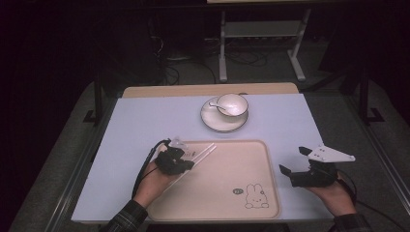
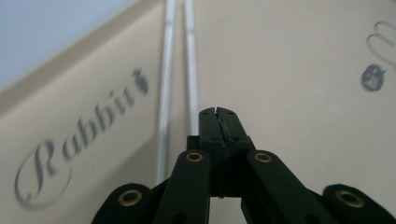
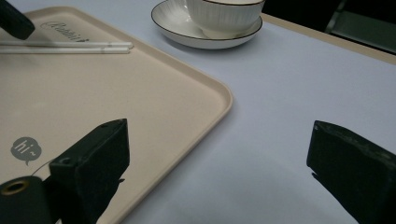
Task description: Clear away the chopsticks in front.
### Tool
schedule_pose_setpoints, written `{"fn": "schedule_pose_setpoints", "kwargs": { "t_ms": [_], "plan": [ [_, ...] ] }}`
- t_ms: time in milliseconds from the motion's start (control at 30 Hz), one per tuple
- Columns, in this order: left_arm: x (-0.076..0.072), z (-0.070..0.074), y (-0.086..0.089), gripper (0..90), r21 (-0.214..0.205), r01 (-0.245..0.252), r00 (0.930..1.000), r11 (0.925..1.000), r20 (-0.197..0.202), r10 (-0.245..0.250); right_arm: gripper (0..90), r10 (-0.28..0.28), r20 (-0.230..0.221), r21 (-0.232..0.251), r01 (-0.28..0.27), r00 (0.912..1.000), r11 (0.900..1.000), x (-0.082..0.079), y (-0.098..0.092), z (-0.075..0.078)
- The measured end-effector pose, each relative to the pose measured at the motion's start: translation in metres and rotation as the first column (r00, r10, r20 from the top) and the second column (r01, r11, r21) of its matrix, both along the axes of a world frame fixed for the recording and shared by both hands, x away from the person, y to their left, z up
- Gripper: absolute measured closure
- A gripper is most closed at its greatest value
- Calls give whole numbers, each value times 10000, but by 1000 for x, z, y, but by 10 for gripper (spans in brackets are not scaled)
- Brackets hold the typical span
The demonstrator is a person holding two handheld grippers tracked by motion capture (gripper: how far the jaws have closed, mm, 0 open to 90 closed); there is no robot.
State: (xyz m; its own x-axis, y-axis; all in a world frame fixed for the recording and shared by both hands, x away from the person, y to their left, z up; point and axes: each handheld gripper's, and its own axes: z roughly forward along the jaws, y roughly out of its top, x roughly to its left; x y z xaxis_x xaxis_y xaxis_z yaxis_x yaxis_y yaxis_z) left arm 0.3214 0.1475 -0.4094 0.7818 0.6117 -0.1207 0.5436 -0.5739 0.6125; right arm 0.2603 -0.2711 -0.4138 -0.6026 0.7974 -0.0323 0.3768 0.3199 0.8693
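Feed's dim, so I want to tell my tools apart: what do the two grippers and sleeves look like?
Both are black two-jaw grippers. The left gripper trails a black cable and shows brass-coloured pivot rivets. The right gripper carries a grey three-cornered plate on top. Both sleeves are dark plaid.

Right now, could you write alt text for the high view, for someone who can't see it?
A person's left gripper, shut, rests over white chopsticks on a beige tray with a rabbit drawing. The right gripper is open over the white table beside the tray. Behind the tray, a bowl with a spoon sits on a plate.
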Motion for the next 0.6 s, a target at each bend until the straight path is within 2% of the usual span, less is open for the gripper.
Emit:
{"fn": "schedule_pose_setpoints", "kwargs": {
  "t_ms": [100,167,300,367,467,533,600],
  "plan": [
    [13,0,-16,898,-108,285,9995,9995,102,-284,52,1,5,14,-1,10000,10000,0,0,0],
    [22,-3,-28,898,-229,469,9989,9986,-67,-471,52,9,-14,-12,-9,10000,10000,0,1,0],
    [39,-16,-56,898,-130,821,9964,9965,-219,-824,52,18,-46,-22,-18,10000,10000,0,1,0],
    [45,-20,-65,897,52,880,9960,9961,-127,-879,52,9,-45,-18,-9,10000,10000,0,1,0],
    [55,-26,-72,898,230,785,9969,9967,5,-785,52,-1,-58,33,1,10000,10000,0,-1,-1],
    [59,-27,-72,898,94,643,9979,9979,25,-644,52,-1,-54,36,1,10000,10000,0,-1,-1],
    [61,-27,-70,898,259,526,9984,9983,203,-532,52,1,-48,43,0,10000,10000,0,-1,-1]
  ]
}}
